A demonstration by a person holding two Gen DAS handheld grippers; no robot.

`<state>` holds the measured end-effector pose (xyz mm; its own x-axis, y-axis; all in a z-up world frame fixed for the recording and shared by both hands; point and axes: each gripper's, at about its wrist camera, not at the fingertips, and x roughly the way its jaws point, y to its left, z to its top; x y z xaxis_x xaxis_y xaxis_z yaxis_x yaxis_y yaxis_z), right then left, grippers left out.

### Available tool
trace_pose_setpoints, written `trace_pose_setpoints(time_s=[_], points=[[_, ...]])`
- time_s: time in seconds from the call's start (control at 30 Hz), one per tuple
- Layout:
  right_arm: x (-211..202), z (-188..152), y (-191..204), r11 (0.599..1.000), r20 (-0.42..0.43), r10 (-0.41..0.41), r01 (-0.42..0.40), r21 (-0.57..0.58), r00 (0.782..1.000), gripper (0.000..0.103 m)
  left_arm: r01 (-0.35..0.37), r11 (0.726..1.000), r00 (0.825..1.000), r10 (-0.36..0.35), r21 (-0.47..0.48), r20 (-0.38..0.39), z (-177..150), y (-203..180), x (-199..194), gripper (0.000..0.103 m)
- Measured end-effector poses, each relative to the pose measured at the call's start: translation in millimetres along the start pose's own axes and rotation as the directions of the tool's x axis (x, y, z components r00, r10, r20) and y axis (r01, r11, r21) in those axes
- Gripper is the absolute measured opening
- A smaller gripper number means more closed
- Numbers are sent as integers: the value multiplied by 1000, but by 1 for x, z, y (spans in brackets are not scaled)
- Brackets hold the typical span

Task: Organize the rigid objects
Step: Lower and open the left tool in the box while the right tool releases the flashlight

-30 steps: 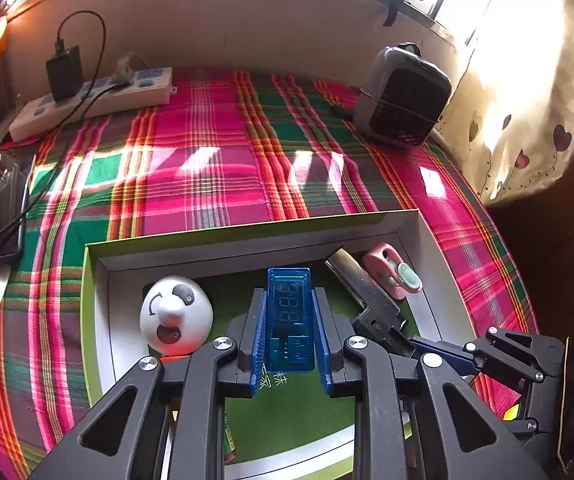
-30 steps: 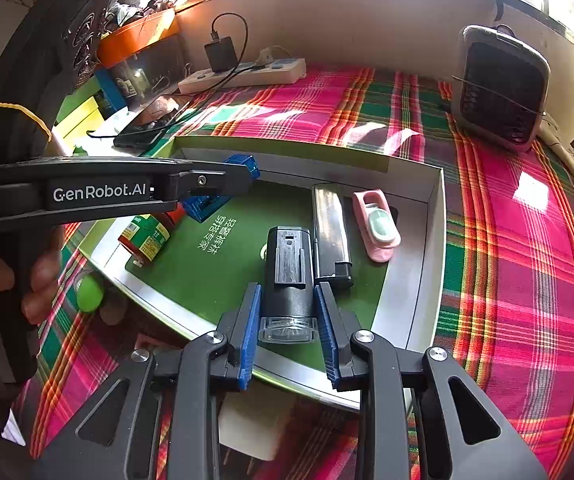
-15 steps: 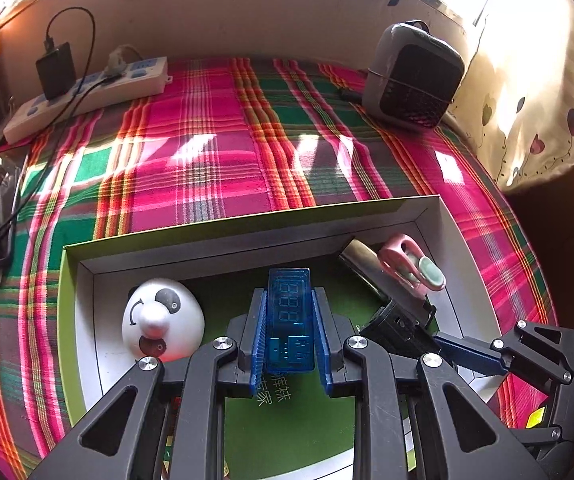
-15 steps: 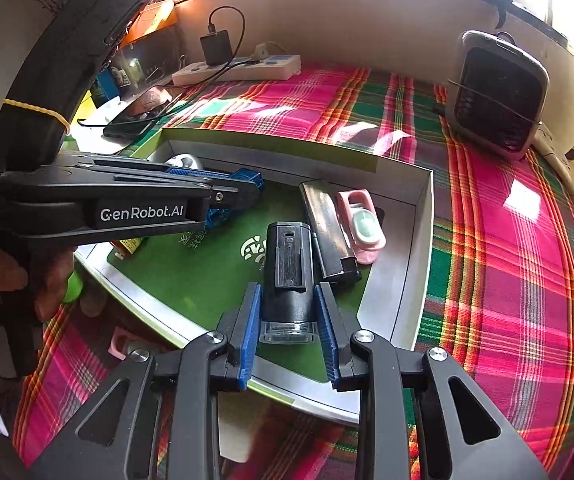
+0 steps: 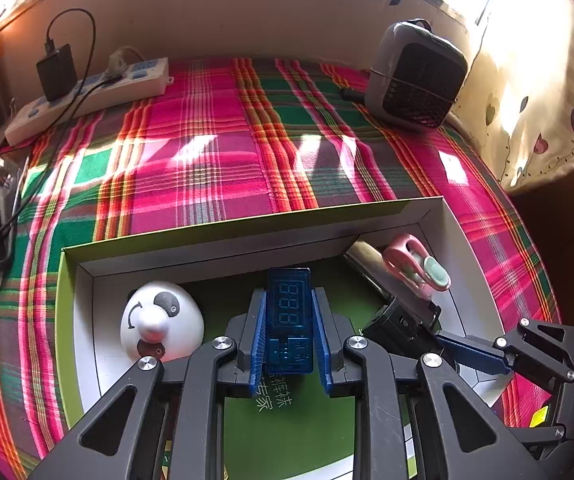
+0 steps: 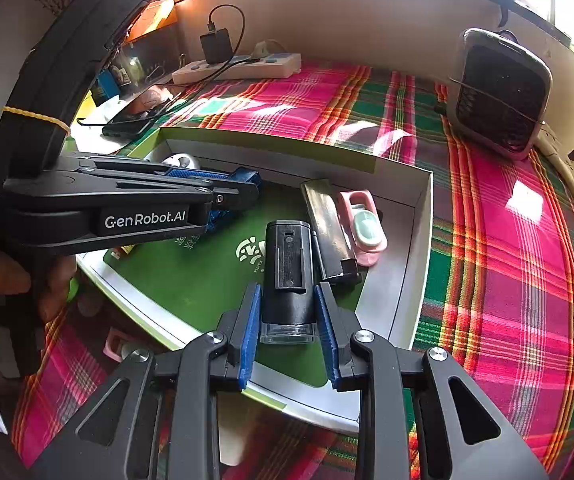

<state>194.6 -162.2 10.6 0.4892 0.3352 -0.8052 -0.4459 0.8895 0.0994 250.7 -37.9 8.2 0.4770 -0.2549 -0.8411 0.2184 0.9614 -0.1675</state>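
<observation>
Left gripper [image 5: 289,330] was clamped on a blue USB meter [image 5: 289,316] above the green-floored box [image 5: 247,228]. Right gripper [image 6: 289,330] pinched a black bike light [image 6: 288,280] over the box's near edge. Both items judged light, rigid, slick plastic; flat sides grip best.

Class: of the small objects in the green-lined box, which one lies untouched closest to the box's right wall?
The pink clip, lying just beyond the dark flat lighter. The panda figure sits far left.
</observation>
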Motion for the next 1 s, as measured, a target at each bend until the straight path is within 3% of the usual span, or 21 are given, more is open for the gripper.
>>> trace_pose_setpoints(time_s=[0.83, 1.0], points=[[-5, -4, -3, 999, 29, 17, -18, 45, 999, 29, 3, 1000, 1000, -3, -9, 6, -5, 4, -7, 23], [-8, -5, 0, 998, 40, 17, -19, 56, 999, 34, 1, 1000, 1000, 0, -15, 14, -8, 5, -14, 27]])
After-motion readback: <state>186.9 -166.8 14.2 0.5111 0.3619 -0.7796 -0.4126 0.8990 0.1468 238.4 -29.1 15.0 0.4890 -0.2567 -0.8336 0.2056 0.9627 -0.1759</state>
